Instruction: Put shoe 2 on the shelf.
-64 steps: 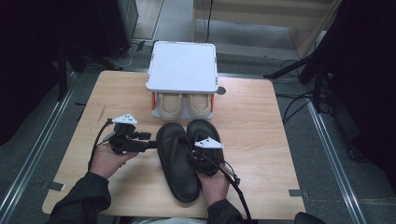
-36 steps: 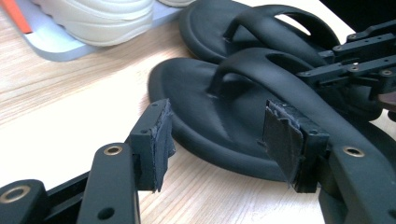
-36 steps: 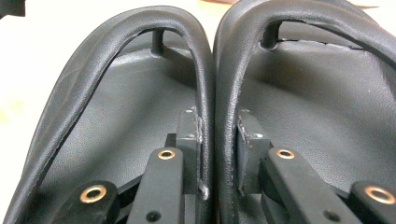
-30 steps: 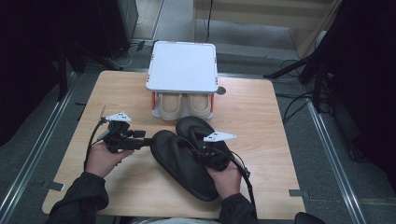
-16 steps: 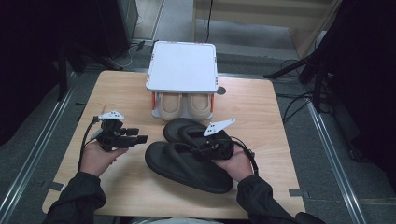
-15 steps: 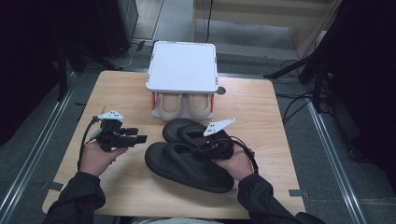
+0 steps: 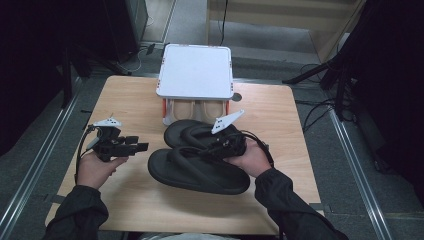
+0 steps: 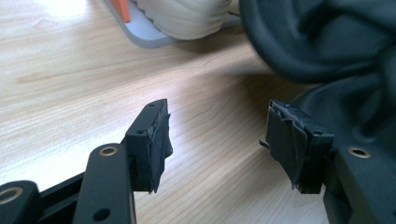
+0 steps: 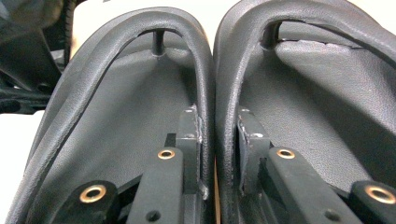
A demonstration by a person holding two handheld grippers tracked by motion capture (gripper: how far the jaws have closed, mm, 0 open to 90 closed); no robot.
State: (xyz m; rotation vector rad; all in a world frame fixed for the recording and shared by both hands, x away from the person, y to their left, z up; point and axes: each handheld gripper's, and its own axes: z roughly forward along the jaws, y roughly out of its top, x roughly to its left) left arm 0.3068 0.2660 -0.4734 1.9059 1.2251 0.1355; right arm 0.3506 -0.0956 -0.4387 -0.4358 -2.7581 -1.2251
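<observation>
Right now my right tongs pinch the inner straps of both black flip-flops together, holding the pair side by side at the middle of the worktop, just in front of the white shoe rack. My left tongs gape open, gripping nothing, just beside the pair.

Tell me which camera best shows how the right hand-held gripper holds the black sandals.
The right gripper view: the right hand-held gripper pinches both black sandals' adjacent straps together. The high view shows them mostly hand-covered; the left gripper view catches blurred edges.
</observation>
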